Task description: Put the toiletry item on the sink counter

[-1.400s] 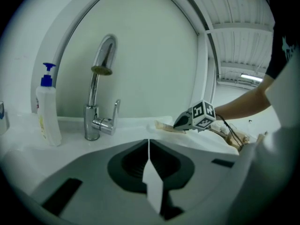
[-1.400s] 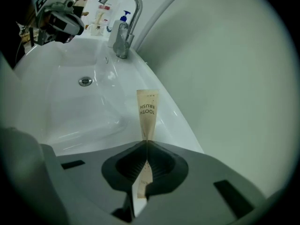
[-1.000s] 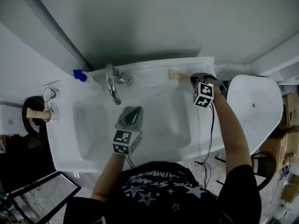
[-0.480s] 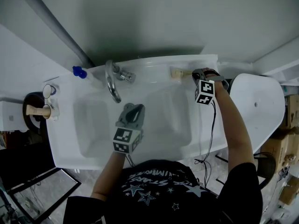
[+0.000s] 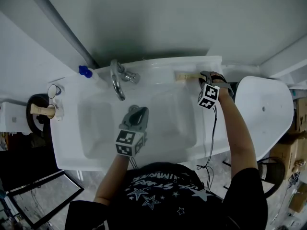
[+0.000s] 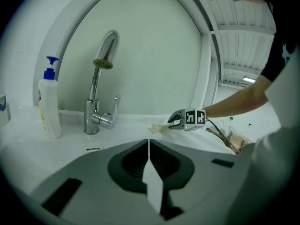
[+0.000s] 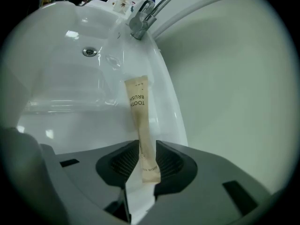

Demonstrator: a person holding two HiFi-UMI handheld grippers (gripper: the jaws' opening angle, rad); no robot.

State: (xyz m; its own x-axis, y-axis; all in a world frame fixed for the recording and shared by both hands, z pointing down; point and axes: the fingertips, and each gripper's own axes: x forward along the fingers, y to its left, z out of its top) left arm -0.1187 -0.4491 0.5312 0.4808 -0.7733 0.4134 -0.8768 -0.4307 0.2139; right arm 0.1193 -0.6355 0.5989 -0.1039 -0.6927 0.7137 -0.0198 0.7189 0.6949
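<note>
The toiletry item is a tan paper toothbrush packet (image 7: 140, 121). It lies along the white sink's back rim (image 5: 153, 67), right of the faucet, and shows as a small tan strip (image 5: 184, 76) in the head view. My right gripper (image 7: 143, 165) rests at the packet's near end. Its jaws are opening, with the packet's end between the ribbed pads and a gap on each side. The left gripper view also shows this gripper (image 6: 174, 122) at the packet (image 6: 158, 128). My left gripper (image 5: 136, 115) hovers over the basin, shut and empty (image 6: 149, 149).
A chrome faucet (image 5: 117, 78) stands at the back rim. A white bottle with a blue pump (image 5: 86, 73) is left of it, and small cups (image 5: 52, 91) sit on the far left counter. The basin drain (image 7: 89, 52) lies below. A white toilet lid (image 5: 261, 114) is on the right.
The right gripper stays at the packet on the back rim, having shifted only slightly. The left gripper has held its place over the basin.
</note>
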